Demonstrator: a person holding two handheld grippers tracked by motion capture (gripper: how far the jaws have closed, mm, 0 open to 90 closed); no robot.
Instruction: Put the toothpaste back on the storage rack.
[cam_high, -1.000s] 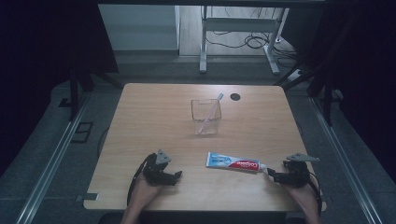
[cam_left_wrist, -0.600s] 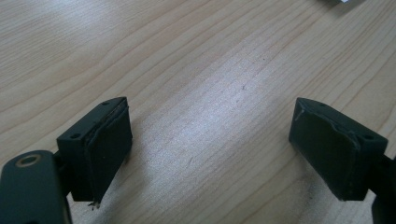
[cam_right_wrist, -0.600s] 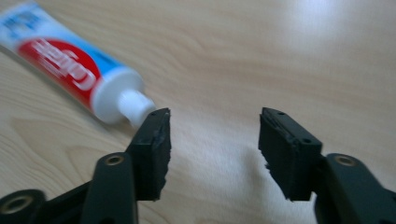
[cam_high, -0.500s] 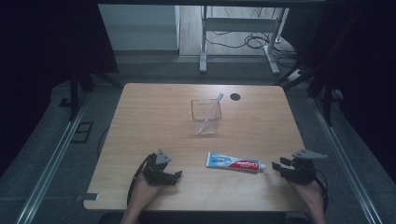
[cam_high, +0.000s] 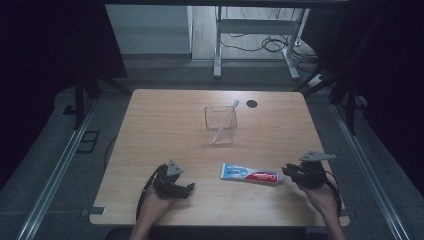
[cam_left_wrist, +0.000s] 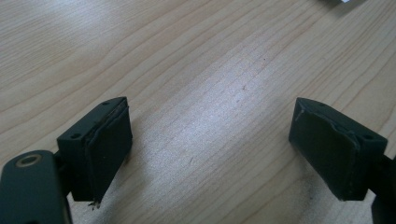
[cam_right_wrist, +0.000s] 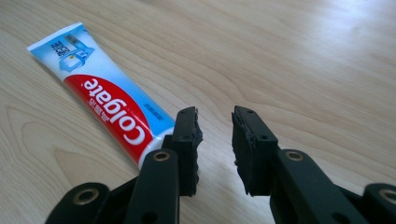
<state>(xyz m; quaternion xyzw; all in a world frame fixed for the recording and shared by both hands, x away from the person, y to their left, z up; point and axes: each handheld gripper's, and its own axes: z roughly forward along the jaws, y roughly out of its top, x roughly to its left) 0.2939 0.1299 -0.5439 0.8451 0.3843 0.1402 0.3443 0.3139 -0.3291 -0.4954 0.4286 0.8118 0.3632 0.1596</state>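
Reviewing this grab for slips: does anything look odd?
Yes. The right gripper has just been closing its jaws, yet the toothpaste tube lies beside one jaw, not between them; bare table shows in the narrow gap. Nothing else stands out.

toothpaste tube (cam_right_wrist: 108, 101): red, blue and white, white lettering
worktop (cam_high: 165, 130): pale wood grain
clear plastic cup (cam_high: 220, 126): see-through
toothbrush (cam_high: 225, 121): pale pink
right tongs (cam_right_wrist: 215, 144): black
left tongs (cam_left_wrist: 210, 144): black
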